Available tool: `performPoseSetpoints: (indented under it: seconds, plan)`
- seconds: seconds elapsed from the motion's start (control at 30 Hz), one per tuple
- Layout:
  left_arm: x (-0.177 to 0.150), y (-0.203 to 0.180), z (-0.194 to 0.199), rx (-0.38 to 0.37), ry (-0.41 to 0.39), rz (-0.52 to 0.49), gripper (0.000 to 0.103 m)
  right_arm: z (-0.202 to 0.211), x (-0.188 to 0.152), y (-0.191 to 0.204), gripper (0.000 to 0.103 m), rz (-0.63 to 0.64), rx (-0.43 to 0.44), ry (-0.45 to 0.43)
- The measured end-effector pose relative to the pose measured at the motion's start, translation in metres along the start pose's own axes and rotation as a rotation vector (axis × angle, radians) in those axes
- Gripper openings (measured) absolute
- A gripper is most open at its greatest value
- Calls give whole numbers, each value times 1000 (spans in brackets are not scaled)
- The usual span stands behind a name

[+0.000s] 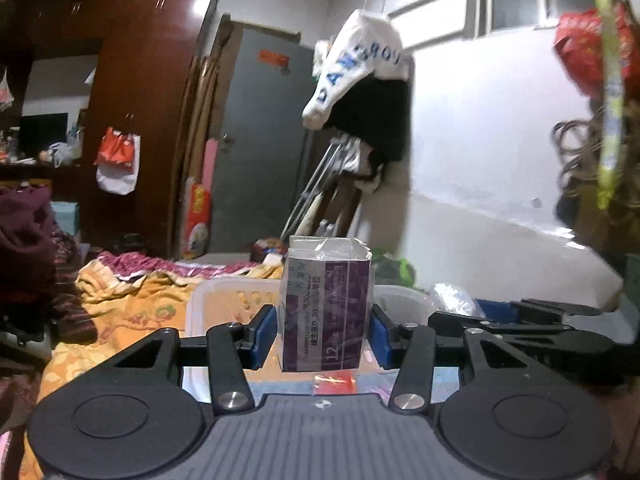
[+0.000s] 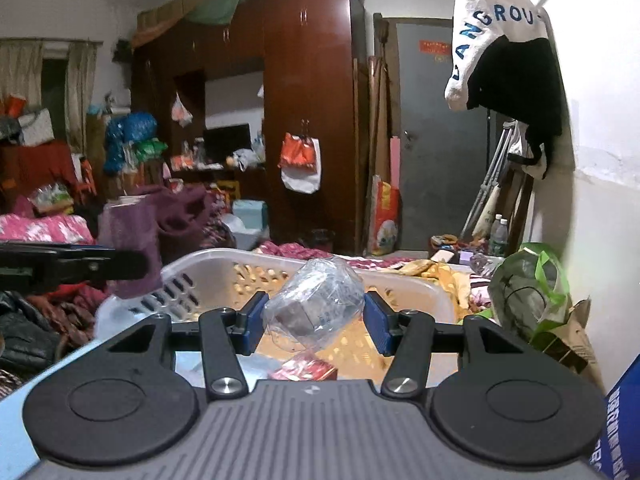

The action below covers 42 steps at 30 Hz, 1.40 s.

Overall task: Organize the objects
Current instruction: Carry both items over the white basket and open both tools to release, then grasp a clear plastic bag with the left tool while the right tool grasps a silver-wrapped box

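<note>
My left gripper [image 1: 323, 338] is shut on a purple box wrapped in clear plastic [image 1: 326, 304], held upright above a white plastic basket [image 1: 208, 300]. My right gripper [image 2: 316, 322] is shut on a clear plastic bag with a dark object inside [image 2: 316, 306], held over the same white basket [image 2: 208, 264]. A red packet [image 1: 335, 384] lies in the basket below the box; it also shows in the right wrist view [image 2: 306, 368]. The right gripper's arm [image 1: 540, 328] shows at the right of the left wrist view, and the left gripper's arm [image 2: 72, 266] shows at the left of the right wrist view.
The basket sits on a bed with a yellow patterned sheet [image 1: 132, 300]. A green-handled bag [image 2: 528, 292] stands at the right by the white wall. Purple clothing [image 2: 160, 220] is piled to the left. A dark wardrobe [image 2: 304, 100] and a grey door [image 2: 436, 132] stand behind.
</note>
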<state>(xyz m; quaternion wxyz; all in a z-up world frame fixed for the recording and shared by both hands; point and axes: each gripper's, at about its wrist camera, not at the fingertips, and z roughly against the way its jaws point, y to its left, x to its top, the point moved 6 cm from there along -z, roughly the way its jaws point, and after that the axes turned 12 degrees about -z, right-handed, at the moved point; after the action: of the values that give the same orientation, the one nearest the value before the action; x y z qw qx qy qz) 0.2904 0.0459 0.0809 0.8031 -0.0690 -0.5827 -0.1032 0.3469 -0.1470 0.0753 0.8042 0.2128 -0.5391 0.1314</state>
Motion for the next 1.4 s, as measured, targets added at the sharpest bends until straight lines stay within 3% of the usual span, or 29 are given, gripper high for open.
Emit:
performPoseSetpoints:
  seconds: [0.07, 0.1, 0.17, 0.2, 0.33, 0.5, 0.6, 0.77, 0.97, 1.03, 1.1, 1.13, 1.2, 1.27, 1.3, 1.33, 1.4]
  plan:
    - [-1, 0, -14, 20, 25, -6, 53, -4, -2, 1, 58, -3, -6, 12]
    - [-4, 0, -20, 30, 39, -12, 55, -5, -4, 1, 73, -6, -2, 22]
    - [-10, 0, -23, 37, 60, -13, 76, 2, -5, 1, 99, -17, -7, 14]
    - [-15, 0, -18, 41, 50, -10, 80, 14, -8, 1, 103, -12, -10, -21]
    - [-28, -1, 29, 28, -33, 12, 83, 59, -21, -3, 103, -48, 42, -61]
    - [-76, -17, 94, 9, -94, 1, 89, 131, -99, -11, 103, -130, 141, -61]
    - [-119, -29, 118, -2, -86, 32, 89, 147, -142, -9, 103, -127, 122, -47]
    - [-156, -43, 115, -3, -26, -10, 89, 144, -166, 5, 101, -85, 108, -41]
    - [-165, -42, 99, 15, 11, -28, 89, 118, -155, 20, 87, -19, 92, -18]
    - [-170, -42, 94, 29, 22, -32, 89, 119, -162, 23, 77, -21, 95, -20]
    - [-172, -42, 92, 37, 23, -39, 89, 120, -166, 24, 59, -27, 97, -24]
    - [-173, -44, 92, 39, 21, -41, 88, 123, -167, 23, 59, -27, 92, -26]
    - [-178, -47, 94, 40, 13, -46, 80, 130, -170, 22, 58, -29, 82, -44]
    - [-182, -49, 95, 42, 13, -60, 49, 137, -172, 21, 57, -29, 75, -57]
    - [-183, -50, 95, 45, 13, -65, 43, 139, -172, 19, 56, -35, 77, -61]
    - [-184, -51, 95, 41, 10, -69, 38, 141, -172, 18, 56, -45, 78, -65]
    - [-184, -53, 99, 40, -8, -79, 38, 145, -171, 12, 56, -56, 72, -74]
